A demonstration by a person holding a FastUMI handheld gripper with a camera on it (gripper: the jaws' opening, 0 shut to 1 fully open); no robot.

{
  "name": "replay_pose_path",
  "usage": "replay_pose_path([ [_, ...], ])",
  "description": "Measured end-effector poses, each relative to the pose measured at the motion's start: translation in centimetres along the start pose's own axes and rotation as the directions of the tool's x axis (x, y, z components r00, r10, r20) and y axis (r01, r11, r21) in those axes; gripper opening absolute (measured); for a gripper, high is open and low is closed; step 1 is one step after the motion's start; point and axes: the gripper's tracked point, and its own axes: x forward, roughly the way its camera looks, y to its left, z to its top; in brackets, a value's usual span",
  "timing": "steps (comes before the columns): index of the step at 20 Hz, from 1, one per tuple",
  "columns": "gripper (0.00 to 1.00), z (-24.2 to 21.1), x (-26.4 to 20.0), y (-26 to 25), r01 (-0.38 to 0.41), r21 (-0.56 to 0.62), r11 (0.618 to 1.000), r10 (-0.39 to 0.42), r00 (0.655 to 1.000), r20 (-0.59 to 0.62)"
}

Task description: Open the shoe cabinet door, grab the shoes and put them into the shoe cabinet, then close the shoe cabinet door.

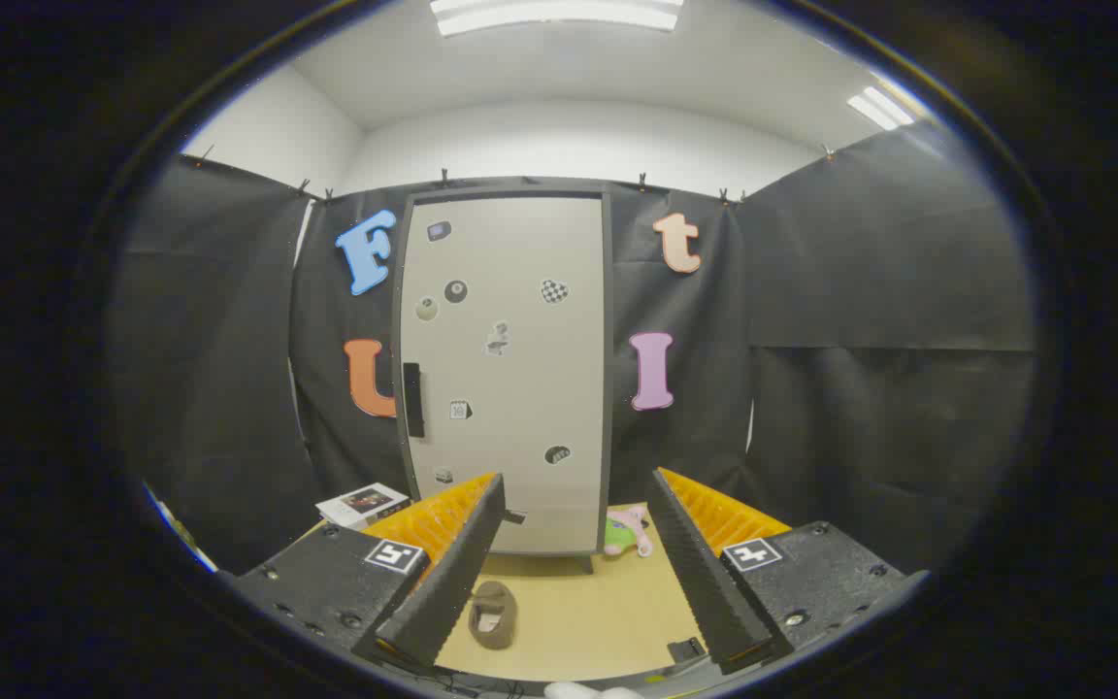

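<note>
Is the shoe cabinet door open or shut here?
Shut: the door lies flat in its dark frame, no interior visible. The open gripper is short of it.

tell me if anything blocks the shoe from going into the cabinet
Yes: the cabinet door is shut, so it stands between the brown shoe and the inside. The shoe lies on the table between the open gripper's fingers, with nothing visible between gripper and shoe.

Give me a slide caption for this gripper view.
Open gripper faces the closed shoe cabinet, a brown shoe between its fingers.
</note>
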Motion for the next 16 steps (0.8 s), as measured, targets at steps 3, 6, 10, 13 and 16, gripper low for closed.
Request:
replay_pose_path([
  [3,0.97,-0.2,-0.8,0.4,-0.004,0.0,1.0,0.004,1.0,-0.004],
  [6,0.97,-0.3,-1.0,0.8,-0.021,-0.002,1.0,0.021,1.0,-0.011],
  [10,0.97,-0.7,-0.7,0.8,-0.021,-0.01,1.0,0.021,1.0,-0.02],
  [13,0.97,-0.9,-0.5,0.8,-0.022,-0.018,1.0,0.022,1.0,-0.022],
  [16,0.97,-1.0,-0.5,1.1,-0.025,-0.028,0.999,0.024,1.0,-0.019],
])
